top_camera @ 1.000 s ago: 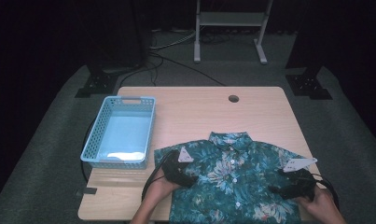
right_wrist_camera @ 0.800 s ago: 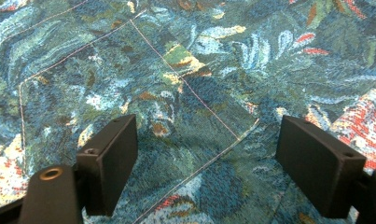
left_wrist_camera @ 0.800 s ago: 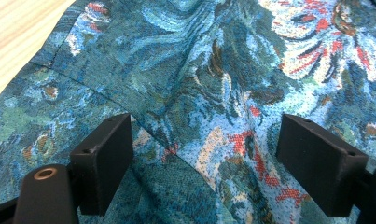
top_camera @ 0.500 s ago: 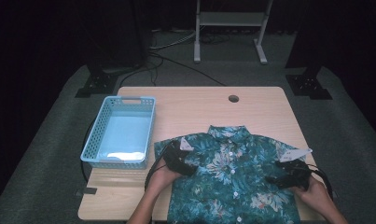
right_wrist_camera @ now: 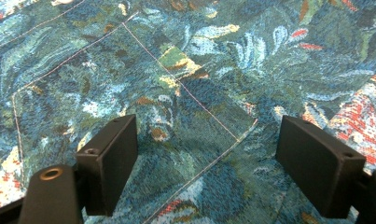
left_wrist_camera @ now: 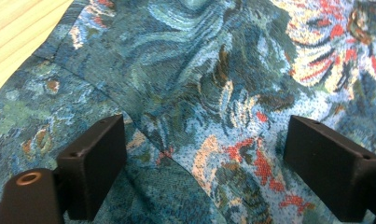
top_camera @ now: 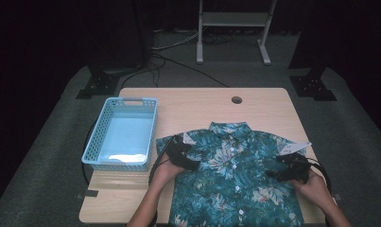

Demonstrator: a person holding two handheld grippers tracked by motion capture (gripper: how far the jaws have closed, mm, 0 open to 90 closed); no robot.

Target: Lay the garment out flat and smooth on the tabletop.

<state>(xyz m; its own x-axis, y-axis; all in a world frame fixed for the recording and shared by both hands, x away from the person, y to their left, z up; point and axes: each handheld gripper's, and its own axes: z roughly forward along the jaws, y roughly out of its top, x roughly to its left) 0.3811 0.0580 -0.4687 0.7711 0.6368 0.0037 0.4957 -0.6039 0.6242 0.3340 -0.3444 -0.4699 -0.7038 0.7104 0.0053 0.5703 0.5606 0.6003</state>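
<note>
A teal floral button-up shirt (top_camera: 235,184) lies flat, front up, on the wooden table (top_camera: 202,106), collar toward the far side. My left gripper (top_camera: 181,151) rests over the shirt's left shoulder. Its jaws (left_wrist_camera: 209,172) stand wide apart and have just been opening; the cloth (left_wrist_camera: 213,70) lies loose under them, not pinched. My right gripper (top_camera: 290,166) sits on the shirt's right sleeve. Its jaws (right_wrist_camera: 223,168) are also open over flat fabric (right_wrist_camera: 176,70) with a stitched pocket seam.
A light blue plastic basket (top_camera: 96,135) stands on the table's left side, beside the shirt's sleeve. A round cable hole (top_camera: 236,100) is near the far edge. The shirt's hem hangs past the front edge. Dark floor and stand legs surround the table.
Both grippers and the shirt have shifted away from the front edge toward the table's middle. The collar now lies farther up the table.
</note>
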